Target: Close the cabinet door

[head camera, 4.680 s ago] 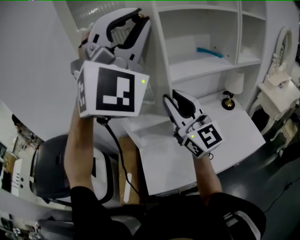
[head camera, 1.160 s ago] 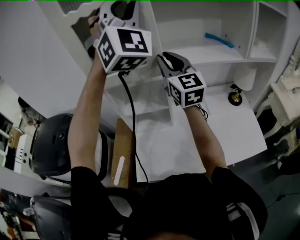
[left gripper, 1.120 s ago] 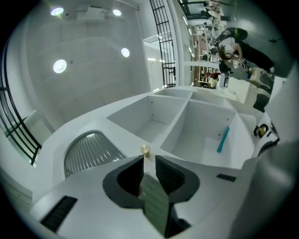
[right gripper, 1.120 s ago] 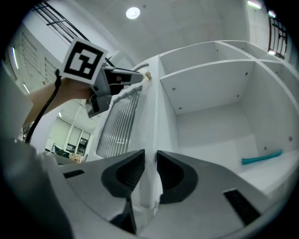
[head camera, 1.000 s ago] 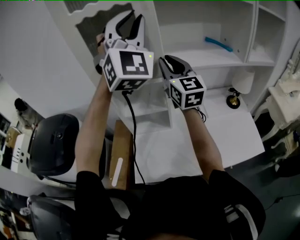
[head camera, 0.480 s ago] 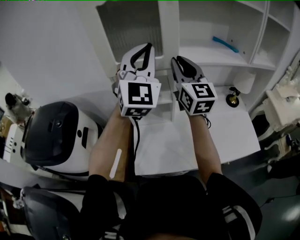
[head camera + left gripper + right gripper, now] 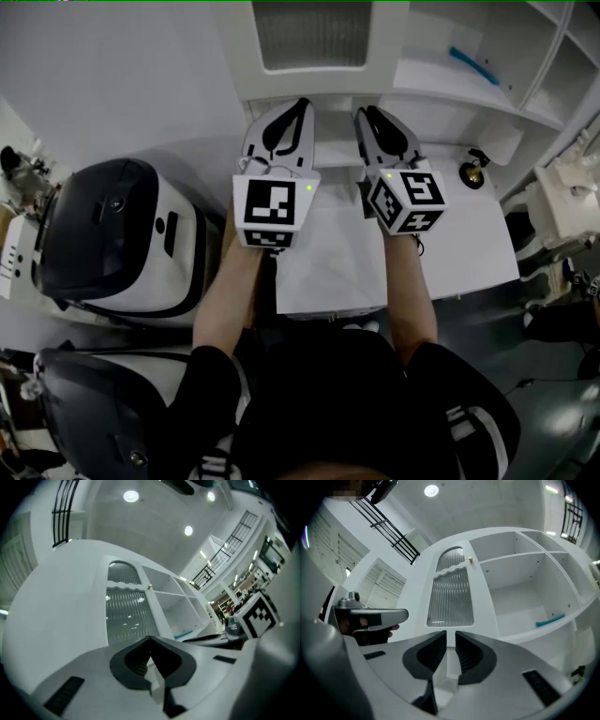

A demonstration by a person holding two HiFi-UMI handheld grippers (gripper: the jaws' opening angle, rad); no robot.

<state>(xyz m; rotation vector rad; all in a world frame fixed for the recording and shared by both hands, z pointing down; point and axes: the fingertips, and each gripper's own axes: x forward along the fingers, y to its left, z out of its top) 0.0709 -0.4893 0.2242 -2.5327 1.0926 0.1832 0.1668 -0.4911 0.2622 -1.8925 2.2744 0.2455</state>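
Cabinet door (image 7: 314, 36), ribbed glass in a white frame, stands straight ahead of you at the left end of the shelving. It looks flush with its frame, though the steep angle leaves that unsure. Just below it, your left gripper (image 7: 298, 108) has its jaws pressed together on nothing. Beside it, your right gripper (image 7: 367, 117) has just been narrowing its jaws; a slim empty gap remains. A teal object (image 7: 473, 66) lies on the open shelf (image 7: 431, 80) to the right.

I see a white desk (image 7: 328, 272) under open white shelves (image 7: 520, 588); dark floor (image 7: 539, 366) lies beyond. Round ceiling lights (image 7: 131, 496) glow above me.
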